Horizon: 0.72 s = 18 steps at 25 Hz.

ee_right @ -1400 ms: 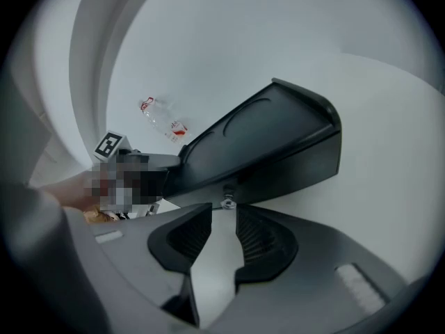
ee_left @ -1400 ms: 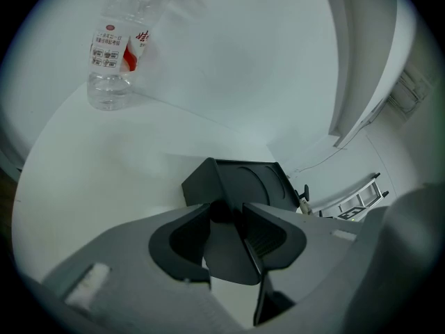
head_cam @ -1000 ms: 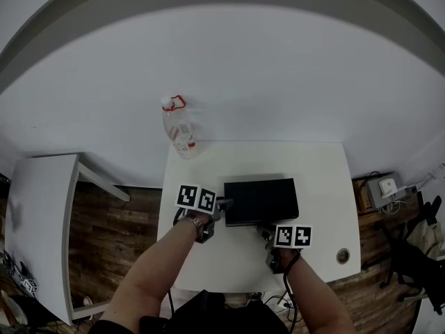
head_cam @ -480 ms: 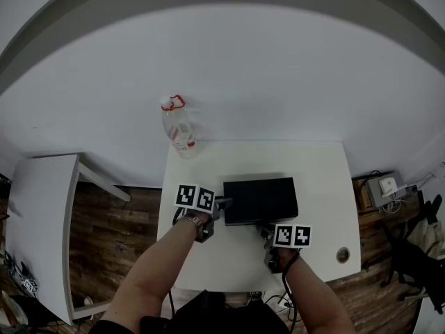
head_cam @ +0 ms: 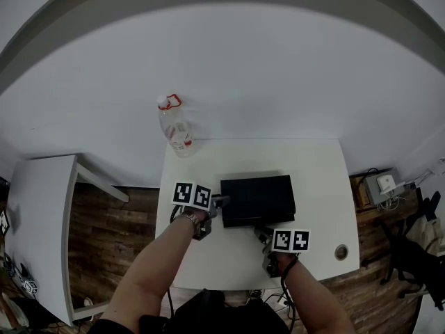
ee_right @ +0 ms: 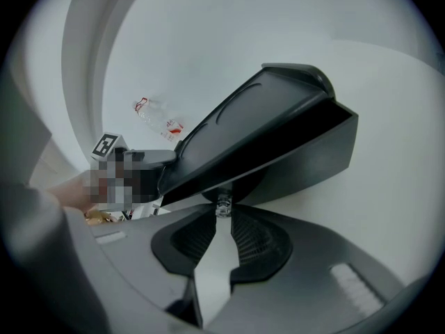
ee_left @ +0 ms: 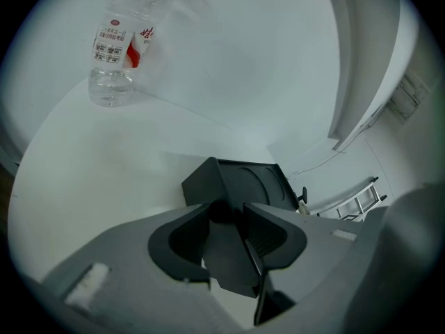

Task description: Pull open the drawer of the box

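Observation:
A flat black box [head_cam: 257, 199] lies in the middle of the white table [head_cam: 313, 165]. My left gripper [head_cam: 221, 202] is at its left end. In the left gripper view the box [ee_left: 243, 179] runs in between the jaws of the left gripper [ee_left: 229, 218], which are shut on its corner. My right gripper [head_cam: 263, 232] is at the box's near side. In the right gripper view the box [ee_right: 278, 131] looms above, and the right gripper [ee_right: 222, 213] is shut on a small shiny drawer knob [ee_right: 223, 202] on the box's front.
A clear plastic bottle [head_cam: 175, 127] with a red-ringed cap stands at the table's far left corner, also visible as the bottle [ee_left: 115, 44] in the left gripper view. A round cable hole [head_cam: 341, 252] is near the right front corner. A second white table [head_cam: 38, 207] stands to the left.
My right gripper has drawn slightly back toward the near table edge. The left gripper and the box stay where they were.

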Each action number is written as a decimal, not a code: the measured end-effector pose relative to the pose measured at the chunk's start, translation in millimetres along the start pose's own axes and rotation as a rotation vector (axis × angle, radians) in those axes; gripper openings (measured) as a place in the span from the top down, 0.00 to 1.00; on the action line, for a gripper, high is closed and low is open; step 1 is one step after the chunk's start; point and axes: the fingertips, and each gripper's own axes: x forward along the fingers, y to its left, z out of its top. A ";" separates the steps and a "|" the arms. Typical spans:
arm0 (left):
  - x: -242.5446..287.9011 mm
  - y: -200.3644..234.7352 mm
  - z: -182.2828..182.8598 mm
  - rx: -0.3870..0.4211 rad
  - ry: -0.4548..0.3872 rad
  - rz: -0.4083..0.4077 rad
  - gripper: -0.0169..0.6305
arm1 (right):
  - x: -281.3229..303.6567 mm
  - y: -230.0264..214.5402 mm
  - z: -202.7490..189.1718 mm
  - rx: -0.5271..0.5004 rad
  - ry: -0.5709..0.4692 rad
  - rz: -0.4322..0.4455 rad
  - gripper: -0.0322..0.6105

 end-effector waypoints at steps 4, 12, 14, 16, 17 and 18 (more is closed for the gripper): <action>-0.2 0.2 -0.2 -0.001 -0.001 -0.002 0.72 | -3.6 0.9 -7.9 0.007 -0.003 0.002 0.84; 0.0 1.0 0.5 -0.003 0.000 -0.003 0.72 | -9.9 0.8 -18.9 0.012 -0.002 0.006 0.84; 0.4 1.3 0.9 -0.003 -0.001 -0.004 0.72 | -11.0 0.6 -21.0 0.014 -0.001 0.007 0.84; 0.3 1.0 1.1 -0.004 -0.002 -0.004 0.72 | -12.6 1.0 -23.3 0.016 -0.002 0.008 0.84; 0.2 1.0 0.9 -0.005 -0.003 -0.004 0.72 | -13.4 1.3 -24.7 0.016 -0.002 0.009 0.84; 0.1 1.2 0.7 -0.006 -0.004 -0.004 0.72 | -14.1 1.6 -26.4 0.015 -0.002 0.010 0.84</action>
